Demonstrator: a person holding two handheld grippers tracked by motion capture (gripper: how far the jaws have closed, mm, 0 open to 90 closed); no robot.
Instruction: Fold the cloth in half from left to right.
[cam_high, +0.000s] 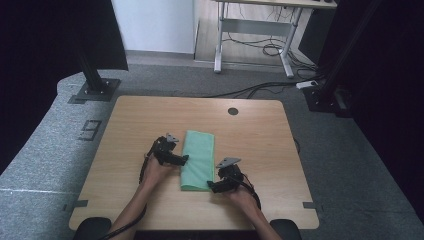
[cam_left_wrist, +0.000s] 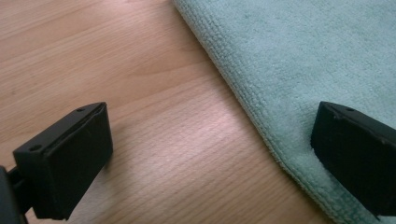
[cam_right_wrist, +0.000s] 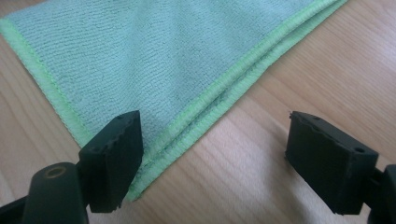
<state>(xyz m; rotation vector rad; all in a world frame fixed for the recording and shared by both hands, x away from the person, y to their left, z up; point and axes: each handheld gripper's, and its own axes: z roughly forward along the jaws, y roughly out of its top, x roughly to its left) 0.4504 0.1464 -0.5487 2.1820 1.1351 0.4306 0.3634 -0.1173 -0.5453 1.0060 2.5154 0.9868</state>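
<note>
A folded green cloth lies flat in the middle of the wooden table. My left gripper is at the cloth's left edge, open, one jaw over bare wood and the other over the cloth. My right gripper sits at the cloth's near right corner, open. In the right gripper view the stitched double edge of the cloth runs between the jaws, the left one resting over the corner. Nothing is held by either gripper.
A round cable hole sits near the table's far edge. Black stand posts rise at the far left and far right of the table. A desk frame and cables stand on the floor beyond.
</note>
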